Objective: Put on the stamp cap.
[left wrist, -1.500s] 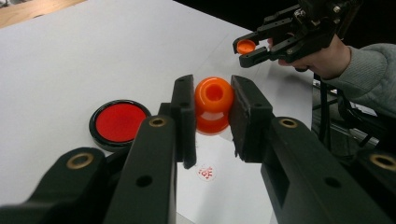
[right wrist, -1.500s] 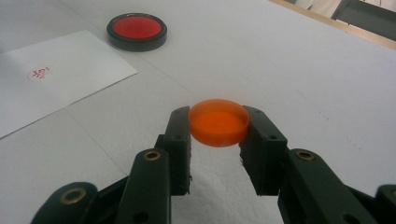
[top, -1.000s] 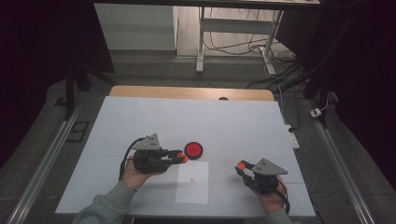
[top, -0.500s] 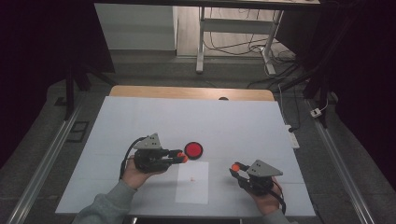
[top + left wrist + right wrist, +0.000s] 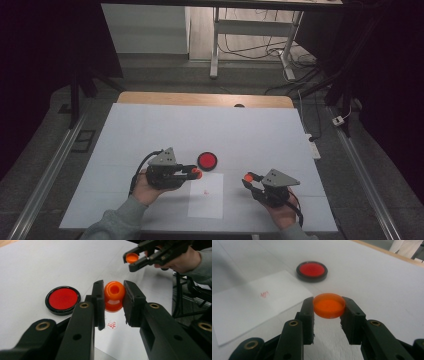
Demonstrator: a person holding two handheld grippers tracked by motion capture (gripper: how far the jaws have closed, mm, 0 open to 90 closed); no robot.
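Note:
My left gripper (image 5: 113, 298) is shut on a small orange bottle (image 5: 114, 296) whose open mouth faces away from the camera; in the high view this gripper (image 5: 196, 173) sits left of centre, pointing right. An orange cap (image 5: 329, 305) is clamped between the jaws of my right gripper (image 5: 328, 308), which the high view places right of centre (image 5: 248, 178), pointing left. The left gripper view catches the cap (image 5: 131, 258) farther off, in the other hand's jaws. A red disc with a black rim (image 5: 207, 160) lies on the table between and just beyond both grippers.
A white sheet of paper (image 5: 205, 199) with a small red mark (image 5: 264, 293) lies on the white table (image 5: 150, 125) between the hands. The table's wooden far edge (image 5: 200, 99) borders a dark floor with cables and a desk frame.
The right gripper has shifted slightly left with the cap. The left gripper has stayed put.

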